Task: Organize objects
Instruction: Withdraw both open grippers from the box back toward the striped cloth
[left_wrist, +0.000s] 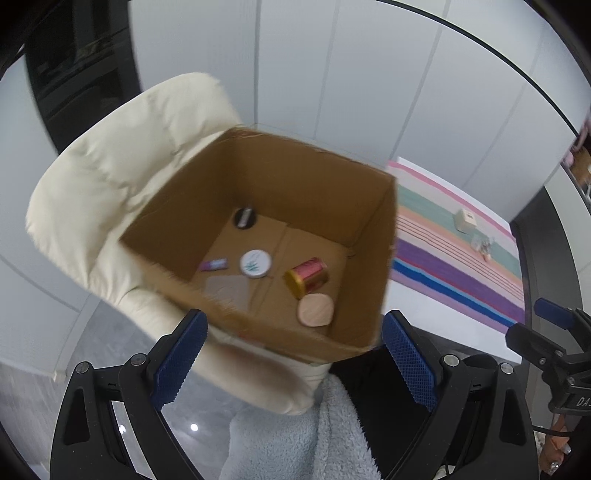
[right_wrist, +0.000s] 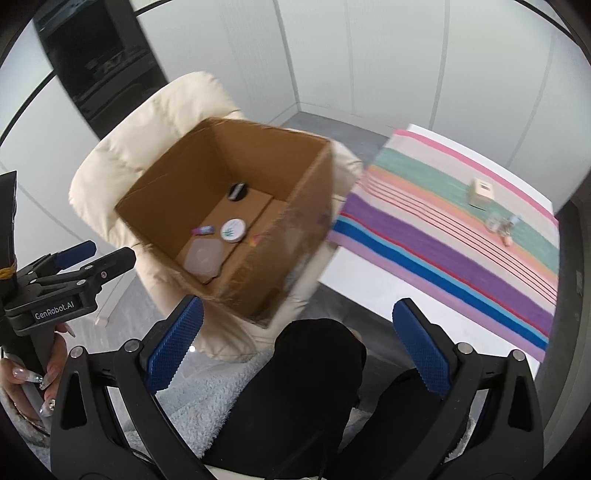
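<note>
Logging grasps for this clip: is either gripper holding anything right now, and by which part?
Nothing is held. The left gripper and right gripper are both open and empty.

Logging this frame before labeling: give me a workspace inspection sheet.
Surface: white table with striped cloth.
Job's things: open cardboard box on cream chair holds red-gold can, white round lid, tan disc, purple tube, black item.
Clutter: small beige box and blurred small items on the cloth.
Grippers: left gripper open, empty; right gripper open, empty.
Cables: nothing seen.
Surroundings: white wall panels, dark cabinet.
</note>
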